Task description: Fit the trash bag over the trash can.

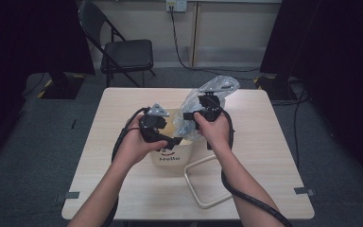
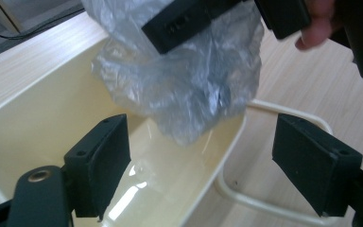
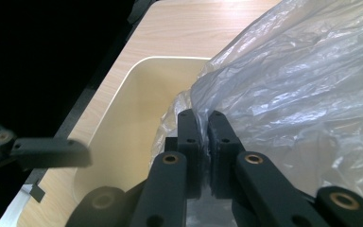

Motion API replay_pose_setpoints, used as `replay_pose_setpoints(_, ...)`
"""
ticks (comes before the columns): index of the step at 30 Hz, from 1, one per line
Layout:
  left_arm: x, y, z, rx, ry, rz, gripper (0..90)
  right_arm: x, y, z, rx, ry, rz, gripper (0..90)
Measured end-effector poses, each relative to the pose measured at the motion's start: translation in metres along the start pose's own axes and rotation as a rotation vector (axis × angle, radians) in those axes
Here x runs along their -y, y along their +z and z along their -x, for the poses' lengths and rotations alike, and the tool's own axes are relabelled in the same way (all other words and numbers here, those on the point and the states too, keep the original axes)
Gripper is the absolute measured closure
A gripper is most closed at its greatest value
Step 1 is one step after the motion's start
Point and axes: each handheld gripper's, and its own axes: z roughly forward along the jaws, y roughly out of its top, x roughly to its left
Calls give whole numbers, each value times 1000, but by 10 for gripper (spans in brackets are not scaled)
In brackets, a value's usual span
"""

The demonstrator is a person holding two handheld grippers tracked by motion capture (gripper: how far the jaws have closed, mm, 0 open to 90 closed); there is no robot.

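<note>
Cream plastic bin sits mid-counter, front wall printed "Hello" under a small smile mark. No other readable text.

Right claw: clenched on a crinkled clear plastic bag, film pinched between the pads. In the high view the bag is held up over the bin's far right side; the left gripper view shows its lower end hanging into the bin opening.

Left claw: released, jaws wide apart, nothing between them, hovering over the bin's near edge, bag tip just above the gap.

Cream loop-shaped frame lies flat on the counter just right of the bin.

Counter: light wood-grain top, rounded corners. Room: grey carpet floor, black folding chair behind the counter, wall socket with a black cable trailing down, dark curtains both sides.
</note>
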Motion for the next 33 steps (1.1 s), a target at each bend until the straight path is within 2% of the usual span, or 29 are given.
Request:
replay_pose_setpoints(6, -12, 17, 0, 15, 8, 1, 194, -3, 1, 2, -4, 6, -9, 854)
replay_pose_setpoints(11, -18, 29, -2, -5, 11, 25, 224, -6, 1, 1, -11, 5, -12, 849)
replay_pose_setpoints(15, -20, 36, -9, -25, 2, 70, 354, -8, 0, 0, -36, 27, -1, 845)
replay_pose_setpoints(16, -21, 36, -10, -29, -3, 76, 430, -8, -1, -1, -42, 32, -3, 845)
replay_pose_setpoints(17, -21, 36, -11, -18, -7, 71, 430, -8, -1, -1, -42, 32, -3, 845)
replay_pose_setpoints(18, -22, 36, -11, -18, -17, 70, 505, -9, -1, -2, -42, 31, -2, 845)
replay_pose_setpoints(19, -22, 34, -12, -56, 14, 64, 599, -10, -2, -3, -40, 27, 0, 845)
replay_pose_setpoints(20, -22, 34, -12, -56, 14, 64, 665, -10, -3, -4, -39, 18, -2, 843)
replay_pose_setpoints(22, -21, 31, -14, -44, -5, 72, 689, -11, -4, -4, -42, 20, -2, 838)
replay_pose_setpoints(23, -20, 29, -15, -47, 0, 66, 793, -11, -7, -4, -45, 19, -6, 794)
replay_pose_setpoints(24, -19, 28, -16, -45, 0, 54, 793, -11, -7, -4, -45, 19, -6, 794)
replay_pose_setpoints(25, -19, 25, -17, -46, 6, 34, 835, -10, -8, -5, -57, 13, -7, 748)
replay_pose_setpoints(26, -18, 23, -17, -57, 10, 23, 835, -10, -8, -5, -57, 13, -7, 748)
replay_pose_setpoints(28, -13, 16, -22, -92, 11, -26, 848, -10, -11, -6, -44, -10, 14, 632)
replay_pose_setpoints(30, -7, 14, -28, -129, -5, -63, 851, -10, -15, -5, -20, -27, 33, 560)
replay_pose_setpoints(31, -4, 13, -31, -132, -20, -74, 851, -10, -18, -3, 12, -32, 66, 484)
replay_pose_setpoints(33, 3, 15, -36, -126, -40, -83, 852, -10, -19, -1, 29, -39, 82, 452)
